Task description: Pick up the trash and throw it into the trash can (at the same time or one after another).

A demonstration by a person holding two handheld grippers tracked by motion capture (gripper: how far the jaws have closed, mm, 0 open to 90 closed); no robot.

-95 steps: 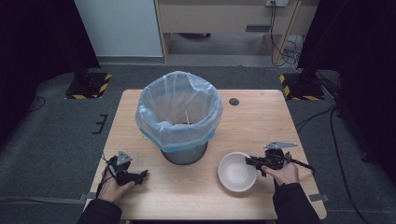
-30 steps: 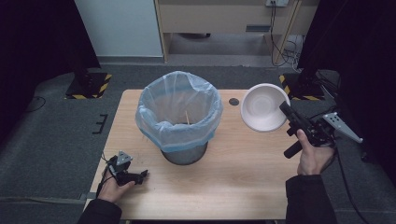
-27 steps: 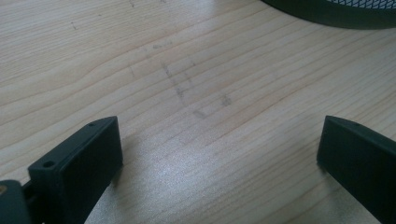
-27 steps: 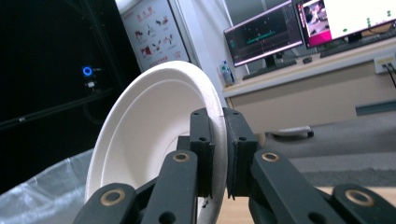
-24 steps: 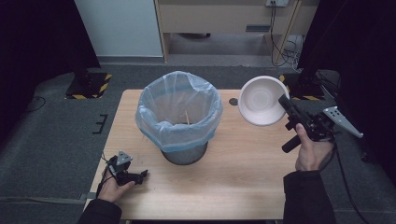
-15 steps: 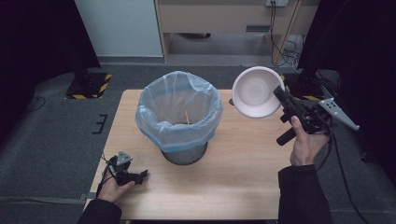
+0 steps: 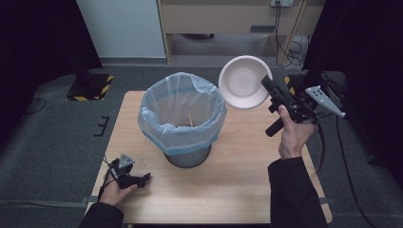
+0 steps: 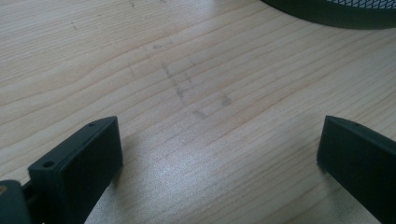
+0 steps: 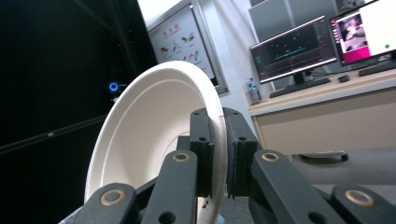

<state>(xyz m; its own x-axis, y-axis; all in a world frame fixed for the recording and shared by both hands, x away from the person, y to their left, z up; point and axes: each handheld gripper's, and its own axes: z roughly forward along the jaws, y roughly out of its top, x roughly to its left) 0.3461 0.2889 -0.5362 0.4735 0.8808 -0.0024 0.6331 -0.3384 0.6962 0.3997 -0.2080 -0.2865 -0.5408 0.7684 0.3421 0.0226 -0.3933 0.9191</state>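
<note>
Left gripper (image 7: 142, 178) rests low on the pale wood-grain table (image 7: 237, 190) at its near left corner, its matte black jaws spread wide with only bare, faintly scuffed wood between them. At the table's middle stands a dark mesh waste bin (image 7: 186, 156) lined with a thin, crinkled bluish plastic bag (image 7: 180, 111). Right gripper (image 7: 267, 84) is clamped on the rim of a smooth, round white paper bowl (image 7: 242, 85), held tilted on edge in the air just beside the bin's upper right rim.
</note>
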